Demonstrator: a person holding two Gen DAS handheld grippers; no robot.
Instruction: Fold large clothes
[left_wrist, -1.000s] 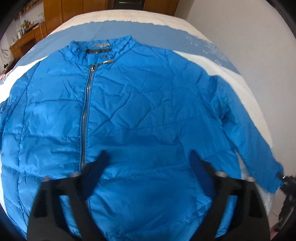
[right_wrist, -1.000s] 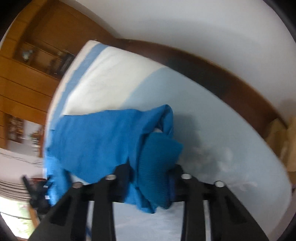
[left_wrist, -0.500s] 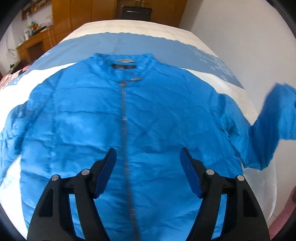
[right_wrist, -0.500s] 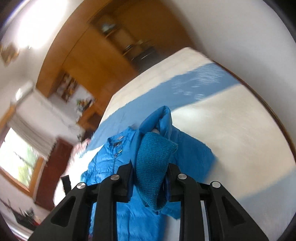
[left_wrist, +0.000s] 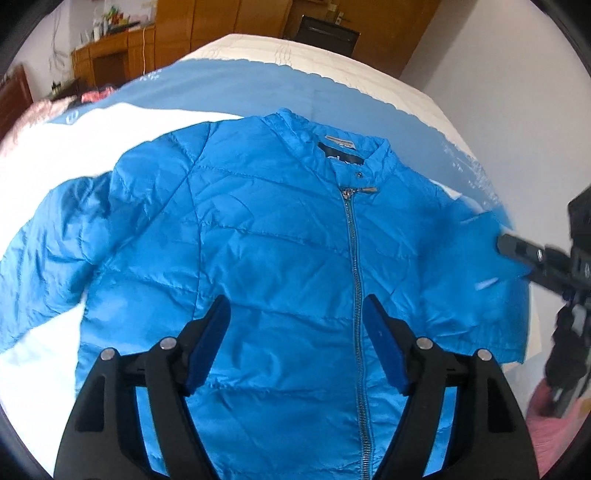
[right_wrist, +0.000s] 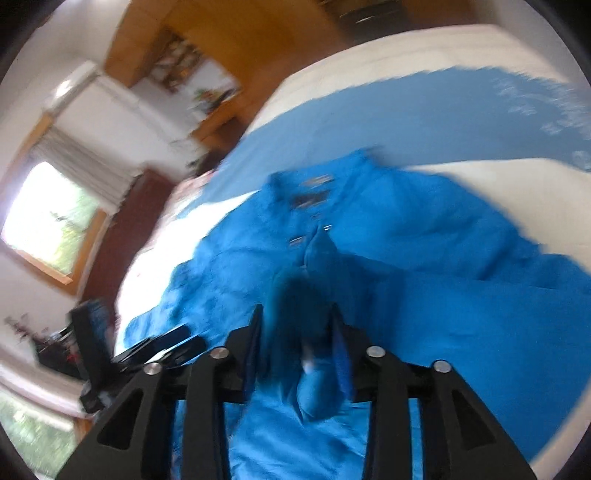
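Note:
A bright blue quilted jacket (left_wrist: 280, 258) lies face up on the bed, zipped, collar at the far end. My left gripper (left_wrist: 297, 339) hovers open and empty above its lower front. The jacket's left-hand sleeve (left_wrist: 48, 251) lies spread on the sheet. My right gripper (right_wrist: 299, 332) is shut on the knit cuff (right_wrist: 295, 310) of the other sleeve and holds it over the jacket's front (right_wrist: 424, 236). The right gripper also shows at the right edge of the left wrist view (left_wrist: 546, 262), with the sleeve (left_wrist: 476, 273) folded inward. The right wrist view is blurred.
The bed (left_wrist: 258, 88) has a white and blue sheet. A white wall (left_wrist: 517, 92) runs along its right side. Wooden cabinets (left_wrist: 122, 55) and a dark chair (left_wrist: 325, 33) stand beyond the far end. A pink cloth (left_wrist: 33, 114) lies at the far left. A window (right_wrist: 48, 218) is left.
My right gripper has carried the sleeve cuff from off the bed's side up and inward over the jacket's front. My left gripper has swung right across the jacket, still open.

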